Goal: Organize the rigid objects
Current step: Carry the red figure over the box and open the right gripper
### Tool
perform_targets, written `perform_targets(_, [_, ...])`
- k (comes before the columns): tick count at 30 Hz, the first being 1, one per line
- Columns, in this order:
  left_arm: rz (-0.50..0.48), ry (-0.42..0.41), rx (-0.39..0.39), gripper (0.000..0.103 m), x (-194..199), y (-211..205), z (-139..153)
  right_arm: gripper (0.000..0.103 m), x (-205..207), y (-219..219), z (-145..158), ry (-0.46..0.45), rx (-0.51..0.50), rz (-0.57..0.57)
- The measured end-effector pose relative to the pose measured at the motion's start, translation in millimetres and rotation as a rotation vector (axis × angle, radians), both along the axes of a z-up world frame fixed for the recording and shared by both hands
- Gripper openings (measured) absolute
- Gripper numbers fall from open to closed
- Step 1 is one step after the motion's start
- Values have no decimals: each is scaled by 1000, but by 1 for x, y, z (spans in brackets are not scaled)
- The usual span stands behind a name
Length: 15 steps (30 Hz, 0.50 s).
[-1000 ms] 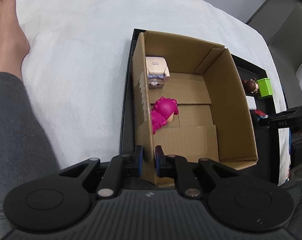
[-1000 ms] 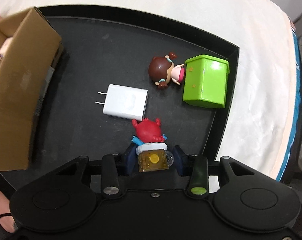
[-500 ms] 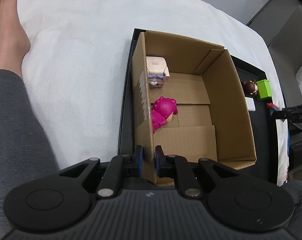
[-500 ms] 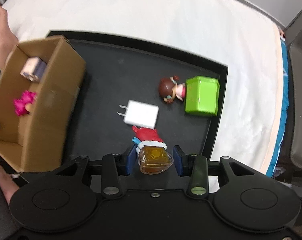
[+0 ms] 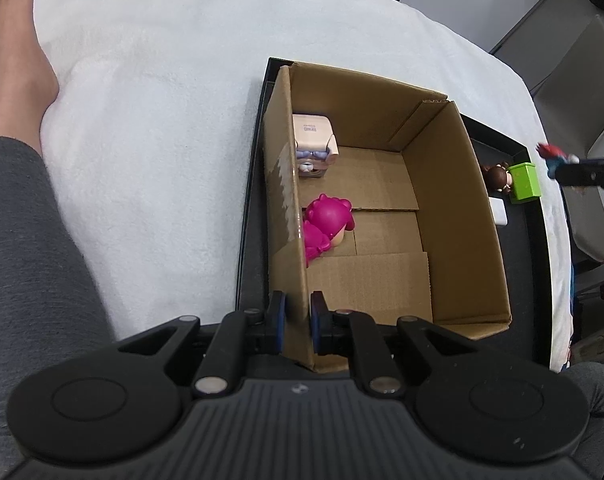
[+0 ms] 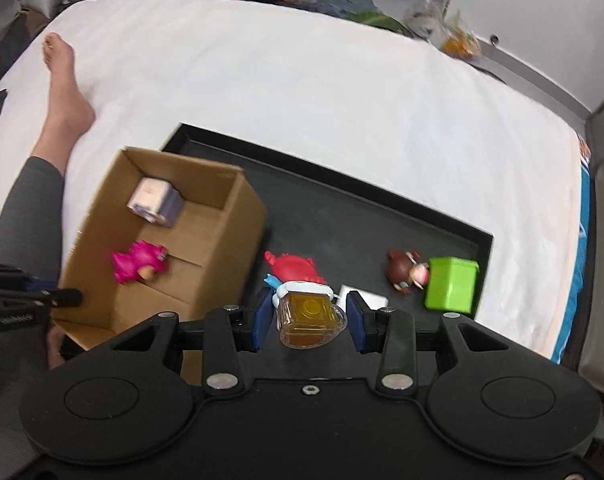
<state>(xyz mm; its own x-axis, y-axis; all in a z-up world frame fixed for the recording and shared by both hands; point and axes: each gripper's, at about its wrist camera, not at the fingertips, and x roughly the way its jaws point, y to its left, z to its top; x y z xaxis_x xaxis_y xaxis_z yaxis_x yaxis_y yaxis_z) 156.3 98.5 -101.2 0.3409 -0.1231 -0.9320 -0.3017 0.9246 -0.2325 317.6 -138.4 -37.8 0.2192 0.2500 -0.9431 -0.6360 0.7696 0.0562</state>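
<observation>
My left gripper point(image 5: 296, 320) is shut on the near left wall of the open cardboard box point(image 5: 453, 216), which stands on the black tray point(image 5: 250, 208). Inside the box lie a pink figure point(image 5: 325, 220) and a pale cube toy point(image 5: 313, 144). My right gripper point(image 6: 309, 316) is shut on a red-haired figure with an amber base point(image 6: 302, 292), held high above the tray point(image 6: 341, 216), right of the box point(image 6: 222, 248). It also shows in the left wrist view point(image 5: 553, 156).
On the tray's right part lie a brown-haired figure point(image 6: 405, 274), a green cube point(image 6: 451, 284) and a white charger point(image 6: 363, 296). The tray rests on a white bed sheet point(image 6: 302, 80). A person's leg and foot point(image 6: 58, 92) lie to the left.
My right gripper has lifted the red-haired figure off the tray and carried it up and left toward the box. The left gripper has kept its hold on the box wall.
</observation>
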Motion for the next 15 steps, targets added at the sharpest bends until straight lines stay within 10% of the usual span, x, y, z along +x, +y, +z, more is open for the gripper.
perform_targets(15, [-19,-18,-19,12,-1,3,-1,39,-6,73,8,-10,-15,78])
